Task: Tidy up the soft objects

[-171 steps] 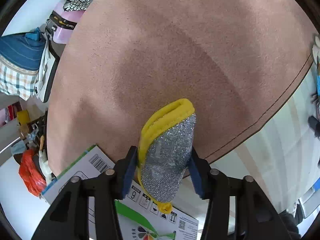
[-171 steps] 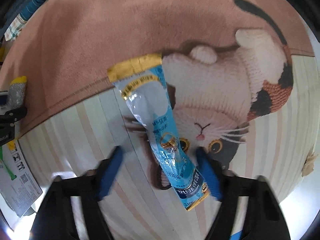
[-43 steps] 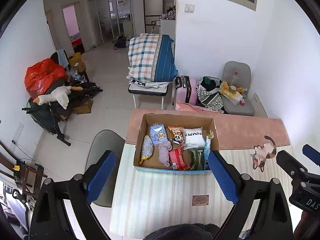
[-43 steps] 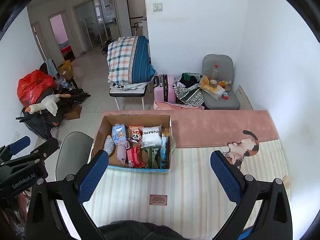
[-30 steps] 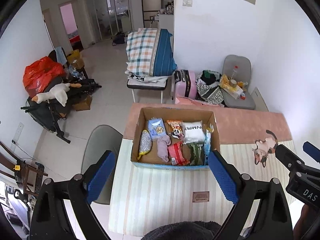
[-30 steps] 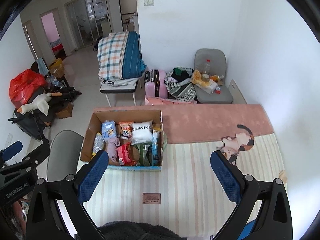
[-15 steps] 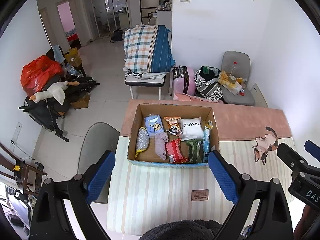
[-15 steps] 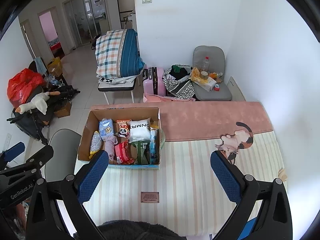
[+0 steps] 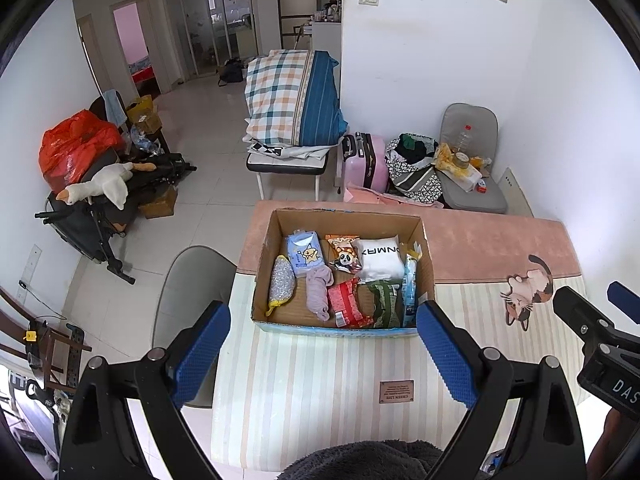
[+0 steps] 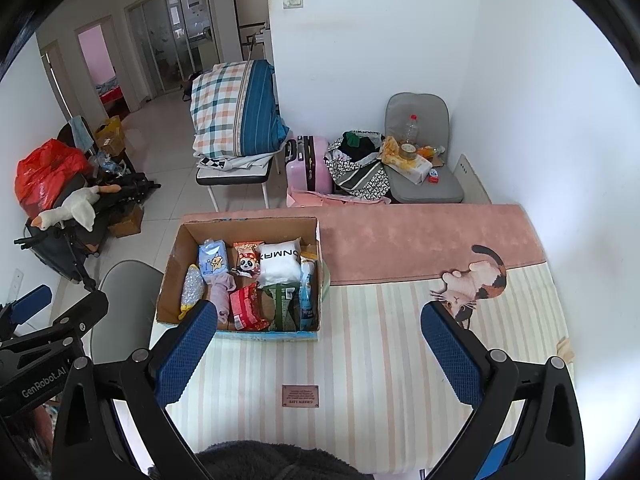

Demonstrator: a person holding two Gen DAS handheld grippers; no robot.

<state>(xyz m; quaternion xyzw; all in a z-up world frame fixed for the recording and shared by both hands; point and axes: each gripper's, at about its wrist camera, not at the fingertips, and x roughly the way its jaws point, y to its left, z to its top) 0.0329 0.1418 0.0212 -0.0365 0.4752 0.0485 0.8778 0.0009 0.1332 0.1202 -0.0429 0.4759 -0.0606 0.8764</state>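
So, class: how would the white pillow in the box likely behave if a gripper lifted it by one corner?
The white pillow looks puffy, so probably light and squashy. Held by a corner it would likely sag. It sits wedged among packets in the box, so neighbours may shift.

Both wrist views high, angled down, sharing cardboard box [image 9: 340, 326]

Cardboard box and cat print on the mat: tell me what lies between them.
Nothing stands there: only bare striped mat separates the box from the cat print, clearest in the right wrist view.
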